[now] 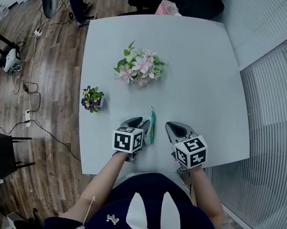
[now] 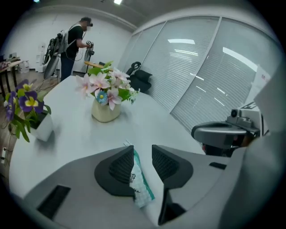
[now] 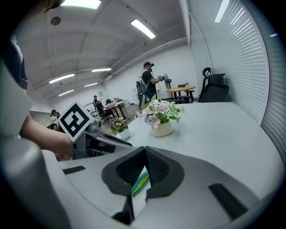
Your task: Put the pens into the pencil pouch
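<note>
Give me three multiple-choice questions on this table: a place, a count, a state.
1. Where is the pouch? A between the left gripper and right gripper; B on a chair; C on the floor.
2. How many flower pots are on the table? A one; B two; C four.
3. How do the left gripper's jaws stand? A pressed together; B apart; C out of view.
Answers: 1 A, the head view shows it there. 2 B, pink flowers and purple flowers. 3 B, a gap separates its pads.
</note>
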Available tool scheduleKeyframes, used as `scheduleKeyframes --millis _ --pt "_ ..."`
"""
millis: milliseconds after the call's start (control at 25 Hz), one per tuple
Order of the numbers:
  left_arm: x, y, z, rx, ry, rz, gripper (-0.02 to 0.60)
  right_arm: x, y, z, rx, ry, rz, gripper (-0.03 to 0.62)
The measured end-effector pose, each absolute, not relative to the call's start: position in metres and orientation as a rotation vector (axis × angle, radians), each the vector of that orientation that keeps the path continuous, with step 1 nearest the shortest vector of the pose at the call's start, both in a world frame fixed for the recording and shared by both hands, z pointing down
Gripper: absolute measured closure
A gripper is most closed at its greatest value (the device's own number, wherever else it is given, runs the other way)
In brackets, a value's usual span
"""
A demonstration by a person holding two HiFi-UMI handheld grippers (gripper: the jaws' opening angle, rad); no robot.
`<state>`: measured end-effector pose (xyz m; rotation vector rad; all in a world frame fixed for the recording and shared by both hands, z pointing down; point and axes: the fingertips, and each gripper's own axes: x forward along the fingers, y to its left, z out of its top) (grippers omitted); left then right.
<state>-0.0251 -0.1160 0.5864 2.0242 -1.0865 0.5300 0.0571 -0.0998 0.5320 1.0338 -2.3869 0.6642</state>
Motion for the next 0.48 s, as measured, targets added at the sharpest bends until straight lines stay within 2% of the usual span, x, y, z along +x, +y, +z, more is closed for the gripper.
scheduleKeyframes --millis 200,480 --pt "-0.028 -0.117 0.551 2.121 -1.157 0.482 0.511 0.053 -0.097 0.522 1.075 -2.411 0.672 0.588" --pt "-0.021 -0.109 0.515 2.235 -1.154 0.432 0.55 0.044 -0.089 0.503 1.109 -2.468 0.657 0.588"
